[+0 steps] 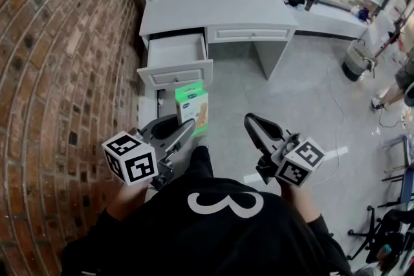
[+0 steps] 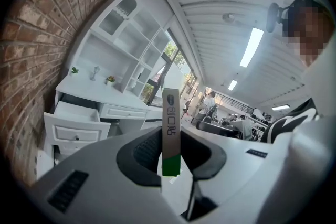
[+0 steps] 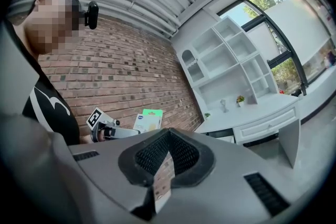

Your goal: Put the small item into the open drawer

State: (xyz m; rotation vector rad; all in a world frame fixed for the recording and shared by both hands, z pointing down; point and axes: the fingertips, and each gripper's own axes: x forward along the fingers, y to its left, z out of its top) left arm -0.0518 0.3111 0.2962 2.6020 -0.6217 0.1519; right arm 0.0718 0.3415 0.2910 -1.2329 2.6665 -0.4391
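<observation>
Currently the L claw [image 1: 186, 127] is clamped on the box [image 1: 192, 106] at its lower end, well short of the drawer [image 1: 176, 76], which is open at the counter's [image 1: 213, 10] left front edge. R claw [image 1: 253, 121] is together, empty. Risk: most of the box overhangs the pads, so it may pivot or slip; releasing early drops it on the floor [image 1: 294, 94].

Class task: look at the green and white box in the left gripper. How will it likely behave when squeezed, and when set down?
The box looks like thin card, so it is probably light, and might dent under a hard squeeze. The left gripper holds only one end, yet the rest juts out unbent, suggesting stiffness. Being slim, it would likely topple if stood on edge in the drawer.
</observation>
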